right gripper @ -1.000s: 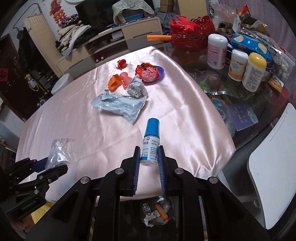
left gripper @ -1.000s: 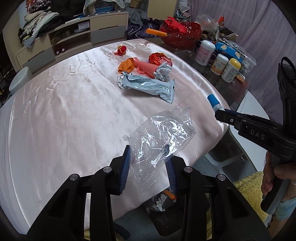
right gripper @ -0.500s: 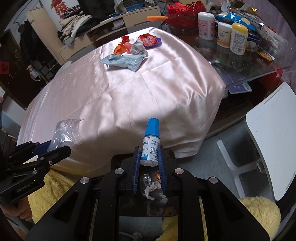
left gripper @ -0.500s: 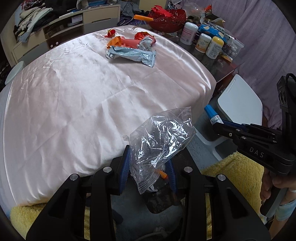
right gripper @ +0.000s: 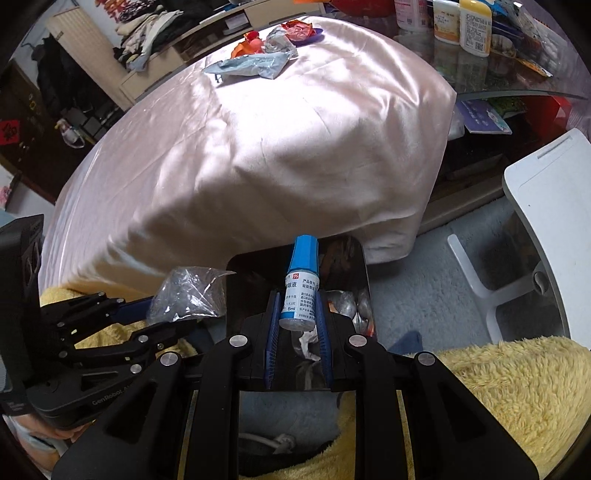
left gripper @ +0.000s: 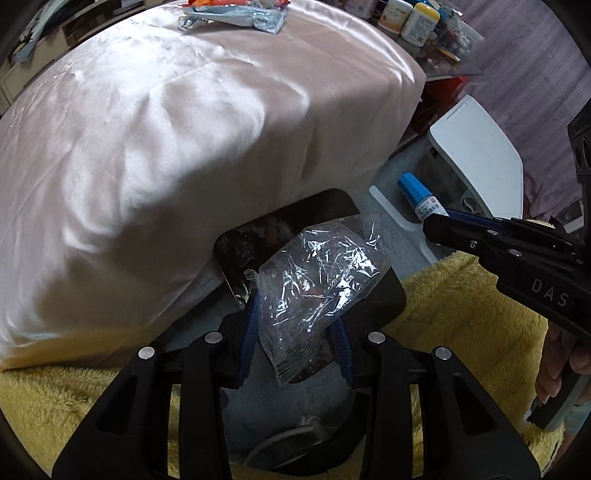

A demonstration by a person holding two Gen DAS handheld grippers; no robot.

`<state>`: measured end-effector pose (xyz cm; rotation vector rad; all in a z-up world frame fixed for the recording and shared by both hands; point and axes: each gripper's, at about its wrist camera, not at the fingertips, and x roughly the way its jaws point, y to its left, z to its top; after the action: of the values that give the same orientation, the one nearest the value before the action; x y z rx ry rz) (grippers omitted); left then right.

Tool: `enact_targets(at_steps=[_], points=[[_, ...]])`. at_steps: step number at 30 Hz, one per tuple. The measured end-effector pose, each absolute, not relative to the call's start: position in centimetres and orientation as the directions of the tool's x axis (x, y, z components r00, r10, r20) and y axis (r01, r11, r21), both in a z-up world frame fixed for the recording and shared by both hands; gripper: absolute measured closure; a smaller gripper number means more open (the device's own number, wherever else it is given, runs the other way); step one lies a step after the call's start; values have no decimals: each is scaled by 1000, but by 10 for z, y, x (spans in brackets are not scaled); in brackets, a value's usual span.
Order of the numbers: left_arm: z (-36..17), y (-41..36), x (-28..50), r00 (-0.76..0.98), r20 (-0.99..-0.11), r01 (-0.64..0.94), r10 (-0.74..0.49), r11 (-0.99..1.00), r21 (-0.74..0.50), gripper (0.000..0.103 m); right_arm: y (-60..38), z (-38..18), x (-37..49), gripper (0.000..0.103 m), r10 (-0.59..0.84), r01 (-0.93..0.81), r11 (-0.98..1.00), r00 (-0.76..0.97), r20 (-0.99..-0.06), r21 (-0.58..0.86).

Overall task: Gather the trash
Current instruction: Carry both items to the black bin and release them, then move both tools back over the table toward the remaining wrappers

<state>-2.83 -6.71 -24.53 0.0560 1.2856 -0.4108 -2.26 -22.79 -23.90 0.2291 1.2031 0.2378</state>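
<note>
My left gripper (left gripper: 295, 325) is shut on a crumpled clear plastic bag (left gripper: 317, 280) and holds it over a black trash bin (left gripper: 280, 225) on the floor below the table edge. My right gripper (right gripper: 297, 314) is shut on a small white bottle with a blue cap (right gripper: 299, 284), upright over the same bin (right gripper: 347, 266), which holds some crumpled trash. The bottle (left gripper: 419, 197) and right gripper show at the right of the left wrist view. More wrappers (right gripper: 255, 64) lie on the far part of the pink tablecloth (right gripper: 258, 147).
A white plastic stool (right gripper: 546, 221) stands to the right of the bin. Yellow fluffy fabric (right gripper: 498, 387) lies near the grippers. Bottles and jars (right gripper: 461, 22) crowd the glass table beyond the cloth. A cabinet with clothes (right gripper: 147, 44) stands behind.
Both grippers have drawn back from the tabletop and lowered past its edge, carrying the bag and the bottle over the black bin on the floor.
</note>
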Motion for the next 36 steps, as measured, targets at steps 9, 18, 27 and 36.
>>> enact_targets(at_steps=[9, 18, 27, 36], points=[[-249, -67, -29, 203, -944, 341, -259, 923, -180, 51, -234, -240, -20, 61, 303, -22, 949, 351, -886, 316], [-225, -53, -24, 272, -929, 321, -249, 934, -156, 9, -247, -224, -13, 22, 287, 12, 947, 417, -862, 321], [-187, -25, -6, 405, -886, 251, -224, 960, -128, 8, -258, -206, 5, 17, 249, 38, 952, 483, -840, 303], [-172, -11, 33, 488, -856, 225, -170, 972, -64, 9, -252, -188, 42, 17, 190, 0, 973, 560, -806, 230]])
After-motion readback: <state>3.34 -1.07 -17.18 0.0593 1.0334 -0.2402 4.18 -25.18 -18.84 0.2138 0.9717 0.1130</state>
